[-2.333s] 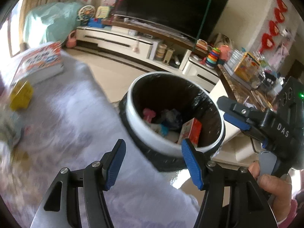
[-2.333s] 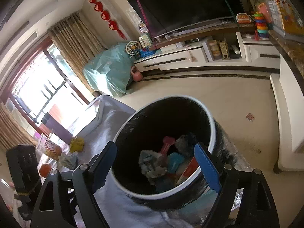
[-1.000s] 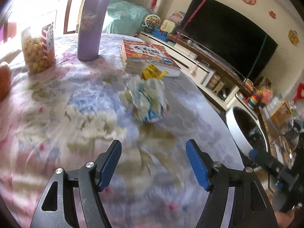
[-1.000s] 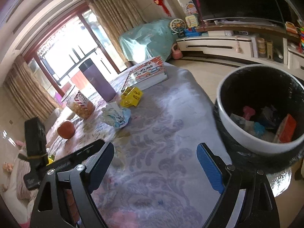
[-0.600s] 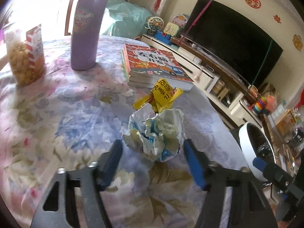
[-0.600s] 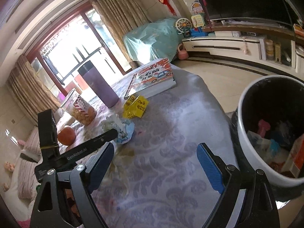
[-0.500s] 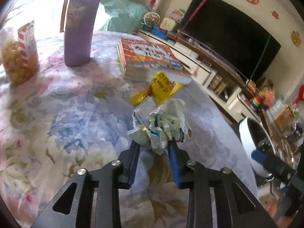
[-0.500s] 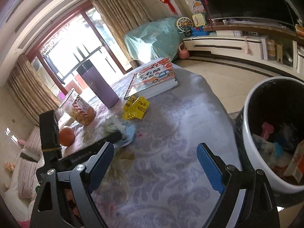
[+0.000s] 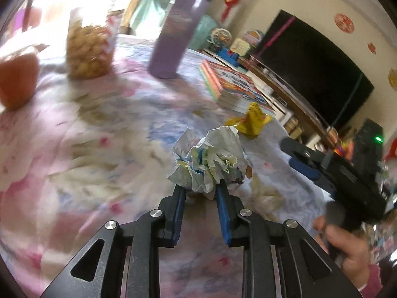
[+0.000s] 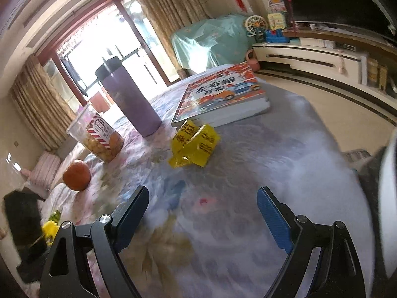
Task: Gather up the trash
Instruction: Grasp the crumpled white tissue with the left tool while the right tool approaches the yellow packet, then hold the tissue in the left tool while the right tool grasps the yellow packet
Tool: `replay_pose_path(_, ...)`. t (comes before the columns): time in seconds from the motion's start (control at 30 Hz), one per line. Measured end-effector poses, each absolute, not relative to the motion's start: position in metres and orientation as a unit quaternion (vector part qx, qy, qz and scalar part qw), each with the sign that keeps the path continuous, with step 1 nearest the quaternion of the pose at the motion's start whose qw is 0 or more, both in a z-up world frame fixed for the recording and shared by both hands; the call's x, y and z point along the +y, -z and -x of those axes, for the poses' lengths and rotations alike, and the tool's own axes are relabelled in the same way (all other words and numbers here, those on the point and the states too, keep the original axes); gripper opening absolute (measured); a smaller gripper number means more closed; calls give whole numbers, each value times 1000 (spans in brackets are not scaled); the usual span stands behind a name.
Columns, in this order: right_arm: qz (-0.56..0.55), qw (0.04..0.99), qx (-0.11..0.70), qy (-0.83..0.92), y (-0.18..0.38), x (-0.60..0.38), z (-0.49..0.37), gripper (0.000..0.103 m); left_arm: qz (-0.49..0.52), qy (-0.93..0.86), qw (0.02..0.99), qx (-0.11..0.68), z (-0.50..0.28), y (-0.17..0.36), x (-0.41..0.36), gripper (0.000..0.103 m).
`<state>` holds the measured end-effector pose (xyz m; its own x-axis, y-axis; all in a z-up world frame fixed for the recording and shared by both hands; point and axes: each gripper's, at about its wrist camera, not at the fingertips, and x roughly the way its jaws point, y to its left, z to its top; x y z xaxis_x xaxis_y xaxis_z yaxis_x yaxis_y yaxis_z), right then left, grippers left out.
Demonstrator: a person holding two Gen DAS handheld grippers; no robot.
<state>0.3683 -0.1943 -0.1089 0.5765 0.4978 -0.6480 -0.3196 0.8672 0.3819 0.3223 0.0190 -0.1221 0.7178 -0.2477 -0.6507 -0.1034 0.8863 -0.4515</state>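
Crumpled wrapper [image 9: 208,159] in closing left gripper [image 9: 200,190] — hidden from right wrist view.

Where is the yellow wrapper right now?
In the right wrist view, the yellow wrapper lies on the tablecloth just in front of the book, right of the purple bottle.

- Purple tumbler [image 10: 129,96]: upright on my tablecloth [image 10: 248,173], ahead and left of my right tool.
- Snack jar [image 10: 99,136]: left of the tumbler.
- Orange [image 10: 76,175]: nearer, further left.
- Picture book [image 10: 223,94]: flat, ahead.
- Television [image 9: 312,67]: beyond the table.
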Motion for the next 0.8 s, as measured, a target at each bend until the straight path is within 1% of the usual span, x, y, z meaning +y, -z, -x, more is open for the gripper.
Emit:
replay_pose_path(0.07, -118, 878, 401, -233, 114, -184, -380, 90, 241, 39, 896, 372, -319, 124, 20, 23)
replay_pose_path(0.3, -138, 877, 404, -223, 121, -167, -412, 90, 212, 45, 904, 369, -323, 125, 9, 24)
replay_pose_path(0.4, -135, 880, 401, -215, 122, -163, -419, 86, 215, 47, 903, 369, -321, 126, 12, 24)
replay_pose_path(0.43, -132, 881, 401, -214, 122, -162, -419, 77, 214, 47, 903, 369, -319, 126, 11, 24)
replay_pose_path(0.47, -130, 880, 404, -215, 123, -161, -419, 57, 210, 46, 904, 370, -318, 126, 10, 24)
replay_pose_path(0.5, -129, 877, 409, -216, 125, -161, -418, 48, 207, 45, 905, 370, -316, 124, 9, 24)
replay_pose_path(0.63, -124, 883, 395, -221, 118, -164, -404, 46, 201, 44, 906, 370, -315, 124, 7, 24)
replay_pose_path(0.8, -132, 881, 390, -233, 112, -183, -366, 46, 191, 43, 908, 371, -315, 122, 5, 24)
